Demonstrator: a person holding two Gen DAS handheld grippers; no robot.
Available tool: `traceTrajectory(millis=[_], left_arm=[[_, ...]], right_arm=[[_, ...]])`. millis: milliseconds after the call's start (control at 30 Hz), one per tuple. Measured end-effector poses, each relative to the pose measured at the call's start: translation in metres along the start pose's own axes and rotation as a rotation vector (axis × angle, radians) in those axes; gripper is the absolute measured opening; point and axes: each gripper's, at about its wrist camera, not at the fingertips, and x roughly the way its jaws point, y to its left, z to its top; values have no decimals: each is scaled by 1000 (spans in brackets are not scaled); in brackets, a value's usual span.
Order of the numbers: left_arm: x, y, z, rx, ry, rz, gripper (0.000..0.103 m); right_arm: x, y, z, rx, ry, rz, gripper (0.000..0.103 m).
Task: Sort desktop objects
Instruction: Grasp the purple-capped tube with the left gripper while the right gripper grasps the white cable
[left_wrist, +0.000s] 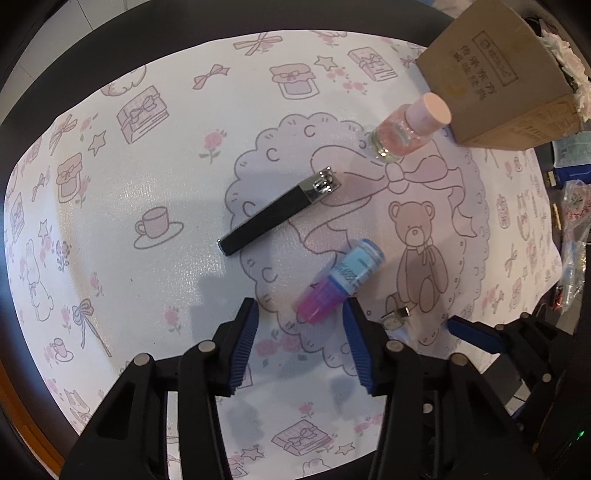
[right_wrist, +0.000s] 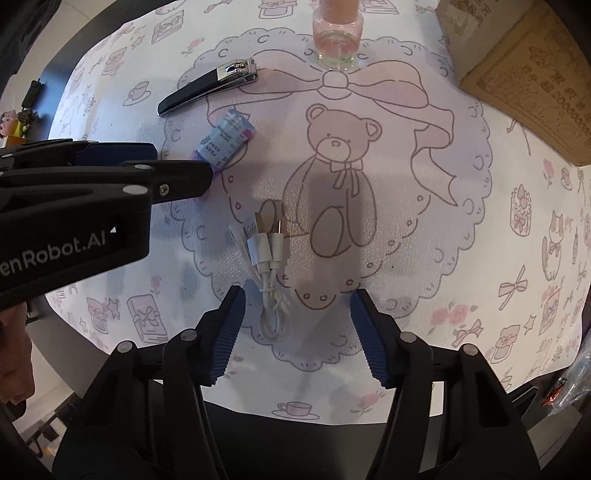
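Observation:
A small tube (left_wrist: 352, 271) with a blue label and a pink cap lies tilted on the patterned mat (left_wrist: 155, 155). My left gripper (left_wrist: 299, 314) points down at it and is open, with the pink cap end between the fingertips, close to the right pad and clear of the left one. In the right wrist view the same tube (right_wrist: 227, 138) lies just beyond the left gripper's fingers (right_wrist: 181, 175). A coiled white USB cable (right_wrist: 267, 258) lies in front of my right gripper (right_wrist: 297, 306), which is open, and the cable's lower loop sits untouched between its pads.
A black nail clipper (left_wrist: 277, 216) with a chrome head lies left of the tube. A glass bottle (left_wrist: 406, 129) with a pink cap stands by a cardboard box (left_wrist: 495, 74). Packets and clutter (left_wrist: 572, 229) crowd the mat's right edge.

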Motion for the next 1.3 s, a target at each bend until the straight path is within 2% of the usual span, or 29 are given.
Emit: traceTrajectory(millis=[100,167,367,433,467,700,1033,1300], left_arm=[[-1,-1,0,1,-5,11,37],[-1,-1,0,1,-3,0,26],[-1,-12,-1,23,-6,-14,13],[0,-15,0,23,-8,-23,8],[0,-16,0,23,-10,-26,6],[-2,-18,3,20,-26,-58,0],[-8,-2,-13,8,-57,-87,0],[-16,-11,-18,3,-93,-97,0]], right_arm=[[1,4,-2,-12,-10,-25,61],[1,5,-4,-19,-20,-47,56],[-1,-3,-6,3,-33,-73,33],[-2,-9,-6,18,-34,-63,21],[-2,-12,-6,26,-34,-56,19],[-2,-24,-5,52,-33,-18,17],[-8,-31,-4,60,-61,-9,16],[-12,-40,-3,63,-80,-6,16]])
